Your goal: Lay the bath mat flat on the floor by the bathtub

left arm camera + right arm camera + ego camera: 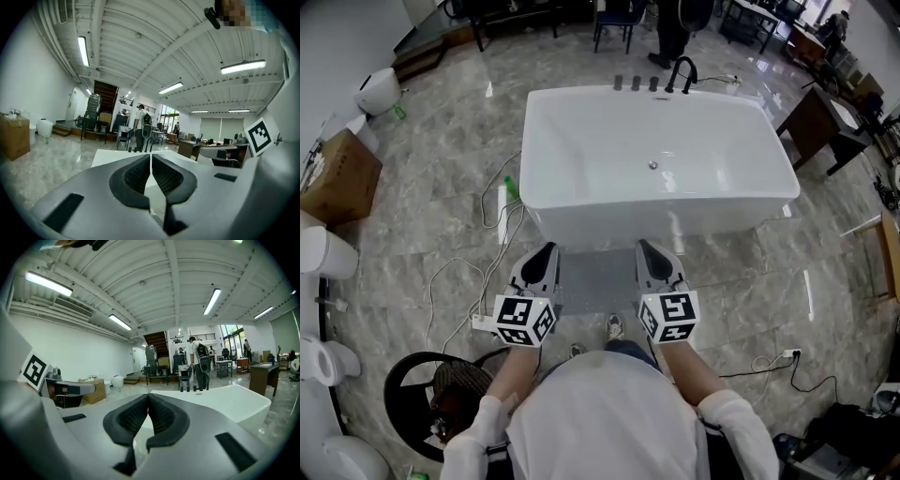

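The grey bath mat (598, 281) lies flat on the marble floor against the near side of the white bathtub (656, 159). My left gripper (546, 251) hovers over the mat's left edge and my right gripper (649, 247) over its right edge. Both point toward the tub. Each has its jaws shut with nothing between them. In the left gripper view the closed jaws (150, 157) face the bathtub's rim (108, 157). The right gripper view shows the same closed jaws (148, 397) with the bathtub (225, 404) beyond. The mat itself does not show in either gripper view.
White cables (492, 244) trail over the floor left of the mat. A cardboard box (337, 173) and toilets (323, 253) stand at the left, a black round base (431, 389) at lower left. A dark desk (816, 122) is at the right. A person (199, 362) stands beyond the tub.
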The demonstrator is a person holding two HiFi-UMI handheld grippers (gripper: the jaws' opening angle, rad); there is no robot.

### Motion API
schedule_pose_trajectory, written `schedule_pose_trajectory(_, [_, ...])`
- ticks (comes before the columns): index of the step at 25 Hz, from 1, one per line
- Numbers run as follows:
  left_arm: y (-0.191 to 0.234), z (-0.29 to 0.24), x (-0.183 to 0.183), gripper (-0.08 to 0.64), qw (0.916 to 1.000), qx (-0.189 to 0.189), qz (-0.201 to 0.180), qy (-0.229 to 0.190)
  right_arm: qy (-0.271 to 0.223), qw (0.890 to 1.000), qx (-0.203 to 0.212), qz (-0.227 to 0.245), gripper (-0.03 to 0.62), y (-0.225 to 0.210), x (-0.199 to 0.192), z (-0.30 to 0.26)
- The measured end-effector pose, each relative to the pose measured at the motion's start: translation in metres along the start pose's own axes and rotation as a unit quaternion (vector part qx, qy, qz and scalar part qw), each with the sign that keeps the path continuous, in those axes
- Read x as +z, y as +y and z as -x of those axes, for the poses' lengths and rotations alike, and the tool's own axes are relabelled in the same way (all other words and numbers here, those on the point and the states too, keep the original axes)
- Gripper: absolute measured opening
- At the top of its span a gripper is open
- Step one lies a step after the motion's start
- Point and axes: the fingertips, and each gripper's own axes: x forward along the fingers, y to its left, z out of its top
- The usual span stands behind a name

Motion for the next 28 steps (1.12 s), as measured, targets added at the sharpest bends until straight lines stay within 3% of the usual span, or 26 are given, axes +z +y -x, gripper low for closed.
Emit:
schedule_pose_trajectory(12, [0.000, 0.048, 0.033, 0.041, 0.9989, -0.013, -0.008, -0.043, -0.046, 0.999, 0.009, -0.001, 0.031, 0.040, 0.036, 0.022])
schedule_pose_trajectory(28, [0.012, 0.092, 0.024, 0.041, 0.9994, -0.009, -0.006, -0.034, -0.038, 0.999, -0.007, -0.008, 0.031, 0.076, 0.028, 0.047])
